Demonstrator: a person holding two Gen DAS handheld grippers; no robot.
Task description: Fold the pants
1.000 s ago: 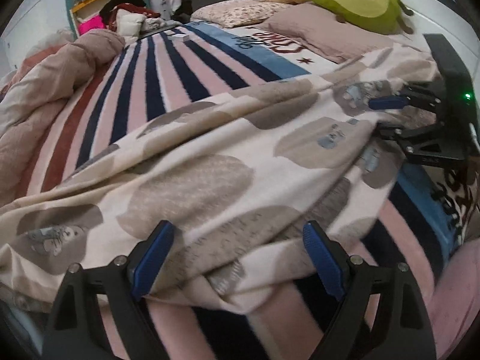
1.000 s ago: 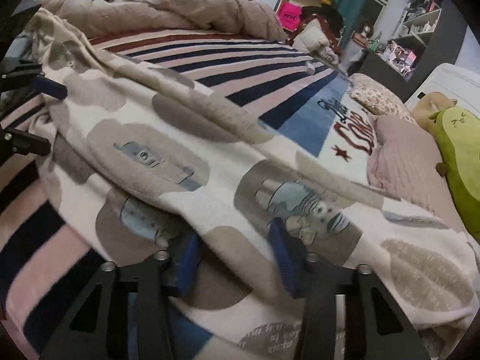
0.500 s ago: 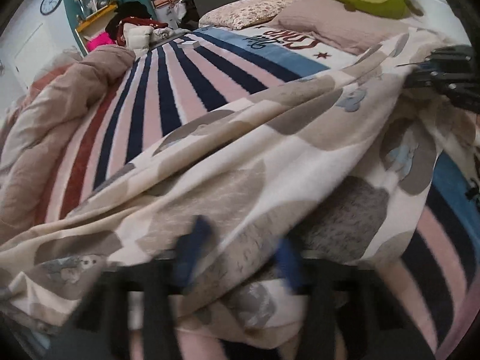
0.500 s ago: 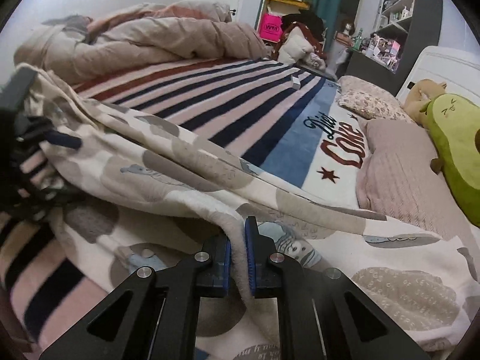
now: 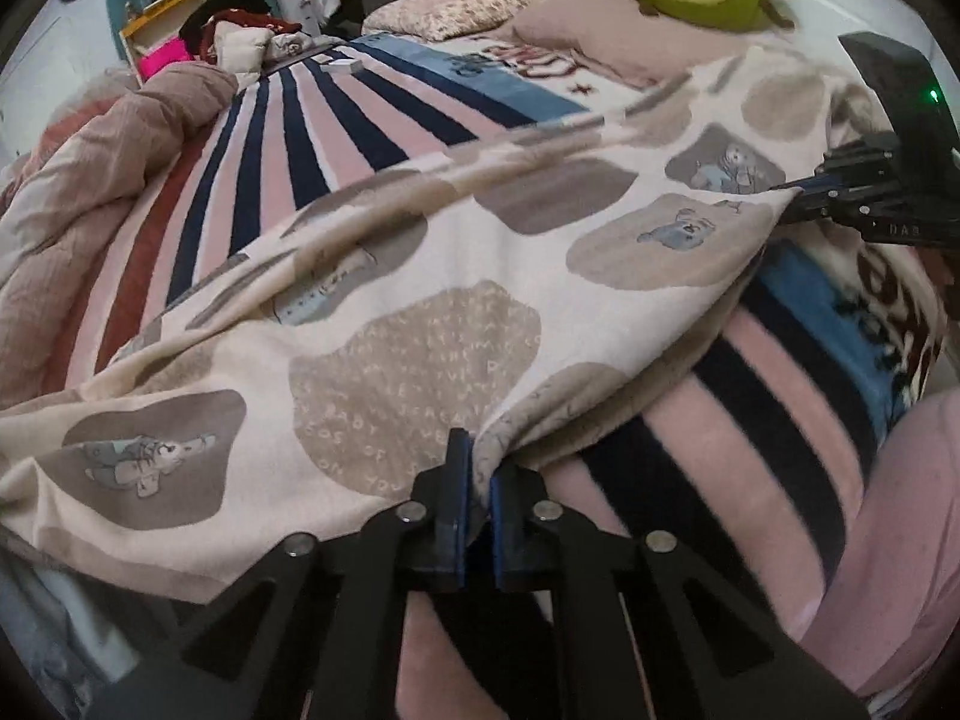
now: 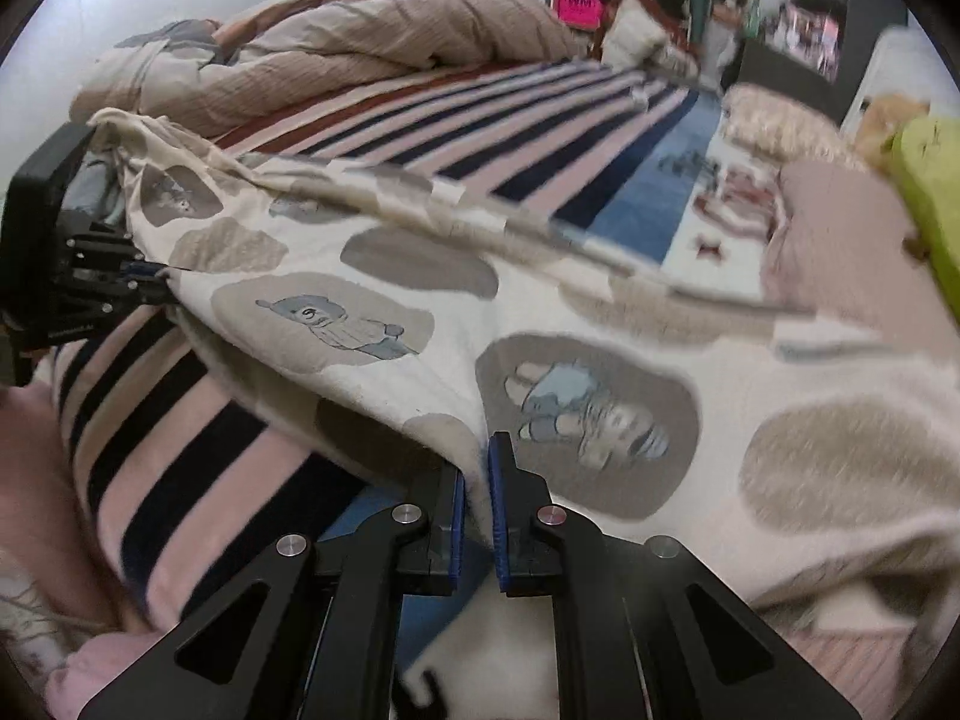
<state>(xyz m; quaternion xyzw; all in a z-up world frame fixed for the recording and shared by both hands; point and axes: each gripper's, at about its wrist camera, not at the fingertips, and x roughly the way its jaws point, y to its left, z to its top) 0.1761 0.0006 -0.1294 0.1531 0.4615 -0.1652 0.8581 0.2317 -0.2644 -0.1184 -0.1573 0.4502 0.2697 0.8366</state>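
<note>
Evidently both grips had just been made. A second earlier my left gripper (image 5: 474,492) stood wide open over the pants (image 5: 420,312) and the right was half closed. At this moment each was clamped on the near edge of the pants, which hung taut between them and lifted off the striped bed (image 5: 336,138). I judged the garment ready to be carried over into a fold. From the left wrist view I saw the right gripper (image 5: 798,195) pinching its corner. From the right wrist view, my right gripper (image 6: 477,492) and the left gripper (image 6: 153,279) opposite, plus the shadowed gap beneath.
</note>
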